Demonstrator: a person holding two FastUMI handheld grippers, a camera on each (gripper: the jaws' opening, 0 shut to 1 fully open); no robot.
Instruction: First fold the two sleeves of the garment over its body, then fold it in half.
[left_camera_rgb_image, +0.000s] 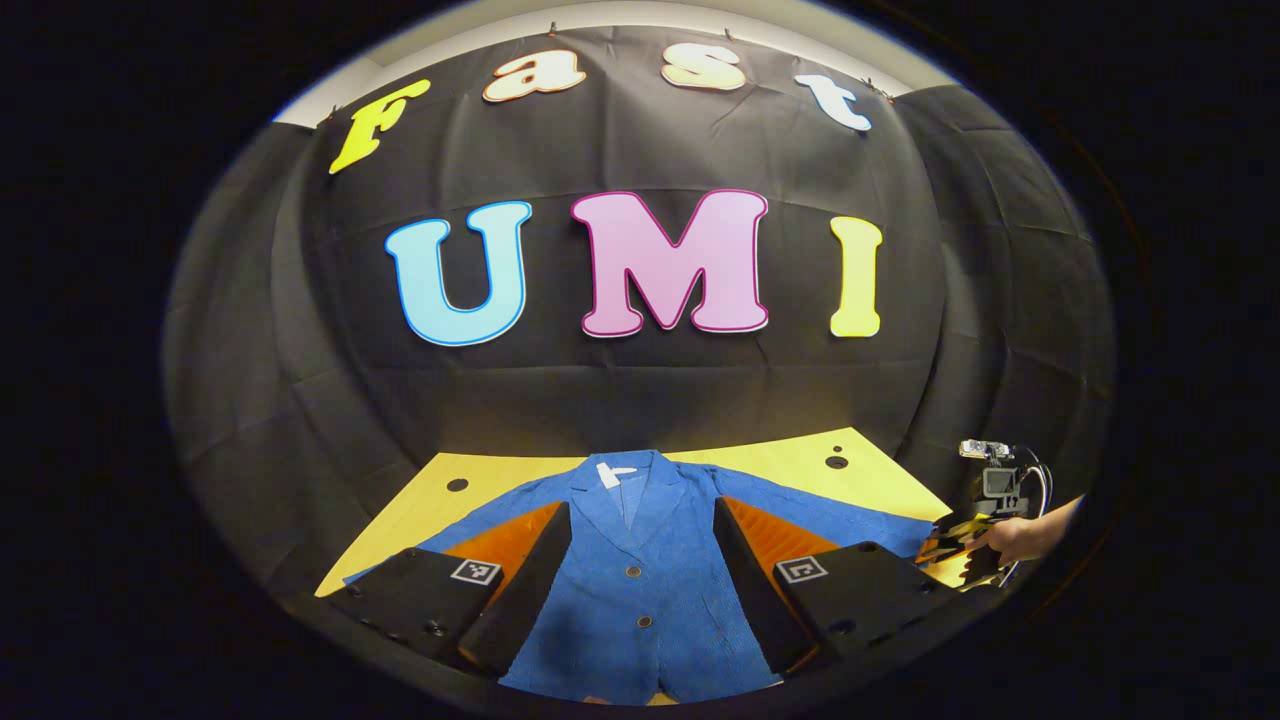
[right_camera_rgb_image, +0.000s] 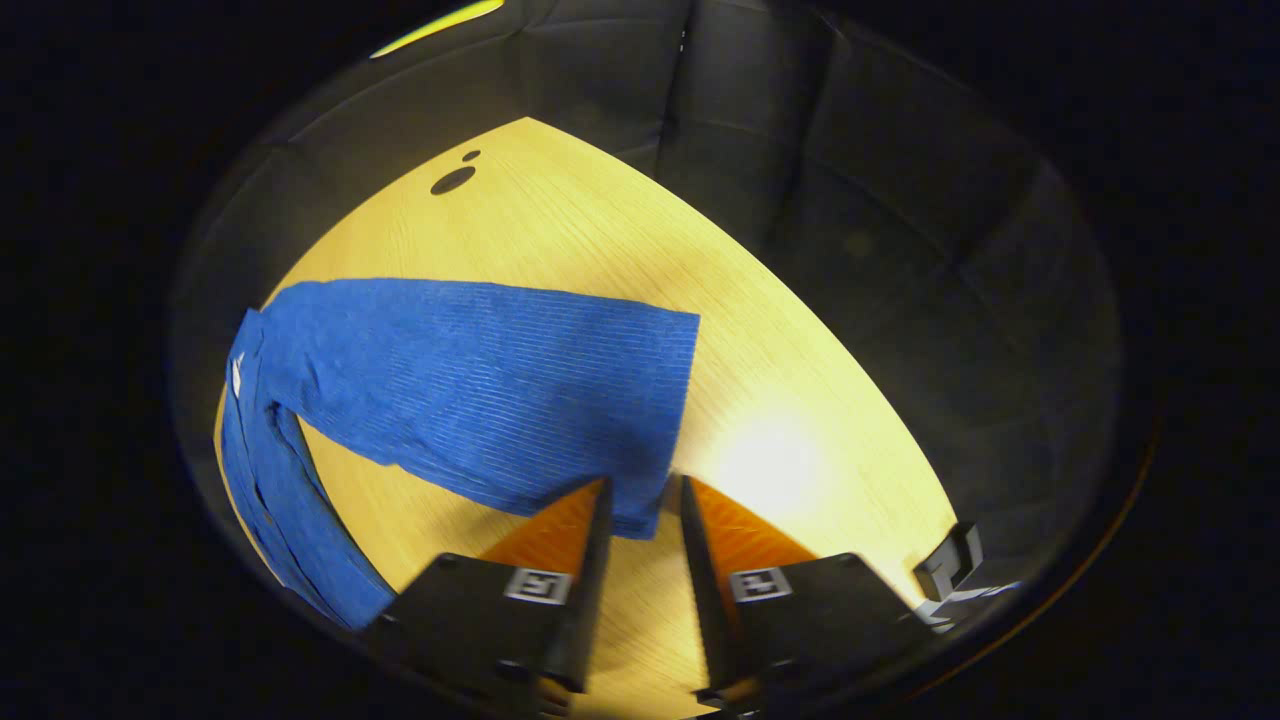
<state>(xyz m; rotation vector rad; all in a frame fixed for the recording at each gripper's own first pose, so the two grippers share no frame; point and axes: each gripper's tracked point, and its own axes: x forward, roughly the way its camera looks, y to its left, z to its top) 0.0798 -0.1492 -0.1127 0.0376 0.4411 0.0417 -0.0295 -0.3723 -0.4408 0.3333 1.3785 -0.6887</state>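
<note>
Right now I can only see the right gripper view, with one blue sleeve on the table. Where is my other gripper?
Observer: The left gripper hovers over the buttoned front of the blue jacket, with its jaws wide apart and nothing between them.
Operator: Is the other sleeve folded over yet?
Observer: No. In the left gripper view, the far sleeve lies spread out to the side on the yellow table, not over the jacket's body.
</note>
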